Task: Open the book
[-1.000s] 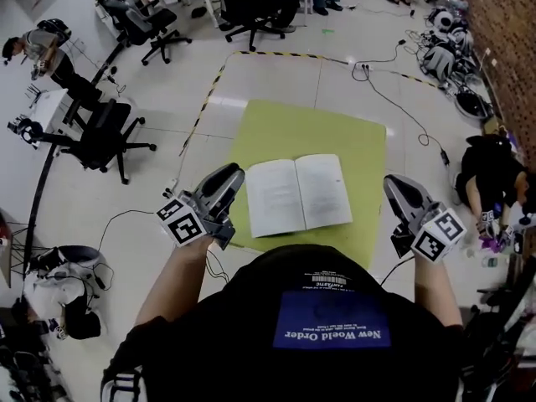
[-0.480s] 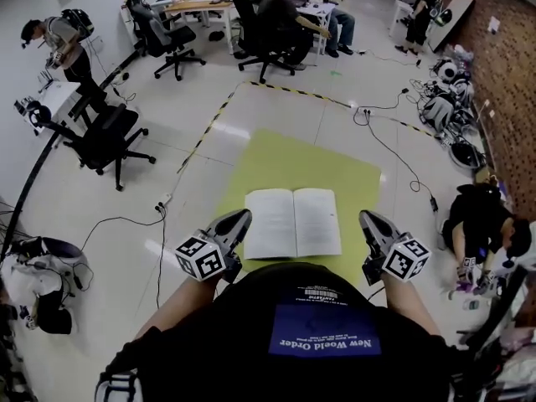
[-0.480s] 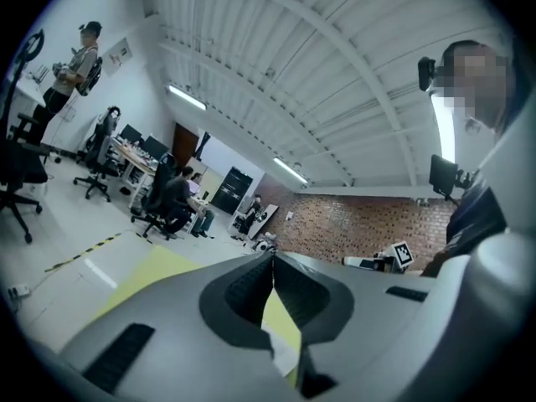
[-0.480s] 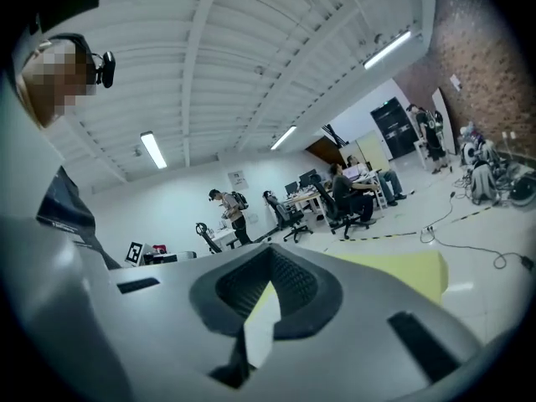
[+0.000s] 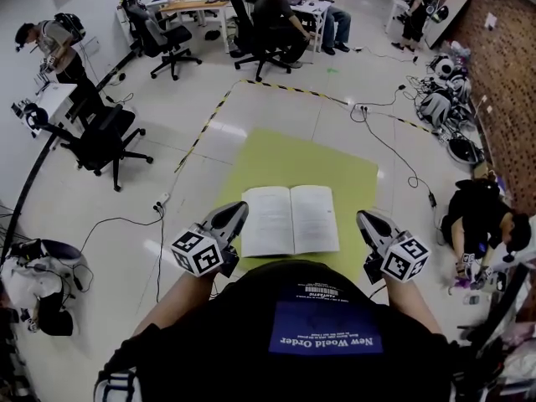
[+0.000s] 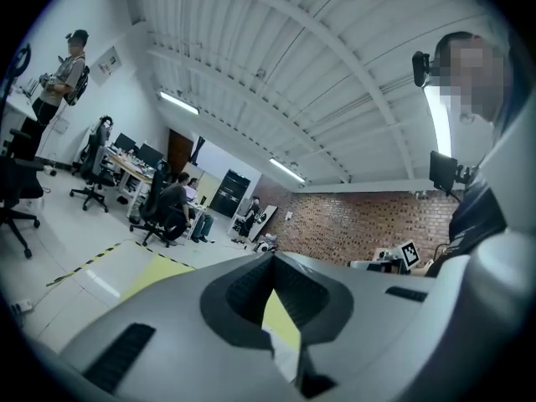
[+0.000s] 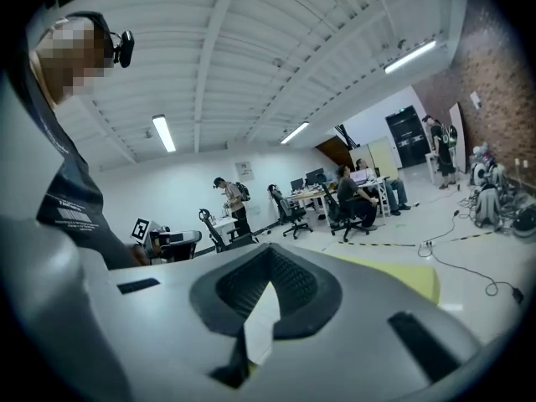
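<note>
Item: book (image 5: 291, 219), white printed pages, lying open and flat with its centre fold running away from the holder. It rests on the yellow-green bench (image 5: 293, 159), close to the near edge and about midway between the left and right edges. Left tongs (image 5: 240, 208): jaws together, tips meeting, nothing clamped; the slot behind the tips shows only bench top and a strip of white page. They sit over the bench's left edge, toward the near corner, at the outer edge of the book's left page. Whether they touch the paper cannot be told. Right tongs (image 5: 363, 218): jaws likewise together and empty. They sit toward the near right corner, just beside the right page, with a sliver of bench top between. Surroundings: black office chair (image 5: 105, 136) on the floor to the left, striped floor tape (image 5: 205, 124), seated person (image 5: 272, 11) at far desks. Status, as judged: the book is open at roughly its middle, so the opening step appears done, with both tongs flanking it and holding nothing. Next move, as judged: nothing further on the book itself. The tongs need only draw clear without catching a page corner. If another page were wanted, one pair would have to part and slip under an outer edge.
</note>
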The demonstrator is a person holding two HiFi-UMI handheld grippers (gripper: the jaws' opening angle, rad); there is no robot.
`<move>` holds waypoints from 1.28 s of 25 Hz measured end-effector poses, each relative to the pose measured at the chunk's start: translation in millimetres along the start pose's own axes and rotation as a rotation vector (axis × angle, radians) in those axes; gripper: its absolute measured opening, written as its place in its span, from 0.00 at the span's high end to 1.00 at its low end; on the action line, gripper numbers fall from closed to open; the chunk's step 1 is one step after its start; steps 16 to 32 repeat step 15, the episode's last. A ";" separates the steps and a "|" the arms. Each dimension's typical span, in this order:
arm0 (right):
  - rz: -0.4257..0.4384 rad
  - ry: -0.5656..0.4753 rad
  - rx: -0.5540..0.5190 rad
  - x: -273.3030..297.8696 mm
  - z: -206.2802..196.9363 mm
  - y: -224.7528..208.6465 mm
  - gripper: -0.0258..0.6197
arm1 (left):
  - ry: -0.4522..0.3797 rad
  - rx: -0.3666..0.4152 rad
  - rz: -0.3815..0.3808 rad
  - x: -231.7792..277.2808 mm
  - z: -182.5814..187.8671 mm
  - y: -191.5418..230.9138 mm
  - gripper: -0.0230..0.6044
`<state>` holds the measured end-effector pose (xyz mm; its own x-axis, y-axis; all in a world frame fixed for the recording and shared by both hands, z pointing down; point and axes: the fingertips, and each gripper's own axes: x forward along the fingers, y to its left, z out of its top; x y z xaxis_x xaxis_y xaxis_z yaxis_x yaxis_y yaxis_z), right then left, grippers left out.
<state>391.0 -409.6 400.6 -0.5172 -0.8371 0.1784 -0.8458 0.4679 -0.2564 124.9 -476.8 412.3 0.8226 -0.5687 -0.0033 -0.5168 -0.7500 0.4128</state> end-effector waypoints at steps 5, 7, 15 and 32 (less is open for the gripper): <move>-0.002 0.000 -0.018 -4.2 1.6 0.7 0.98 | 0.010 0.002 -0.010 2.6 -2.3 -4.1 0.95; -0.004 0.000 -0.021 -4.7 2.3 1.7 0.98 | 0.011 0.004 -0.015 2.9 -0.4 -5.5 0.95; 0.004 0.001 -0.036 -4.1 0.3 5.4 0.98 | 0.004 0.005 -0.016 1.3 0.6 -6.3 0.95; 0.004 0.001 -0.036 -4.1 0.3 5.4 0.98 | 0.004 0.005 -0.016 1.3 0.6 -6.3 0.95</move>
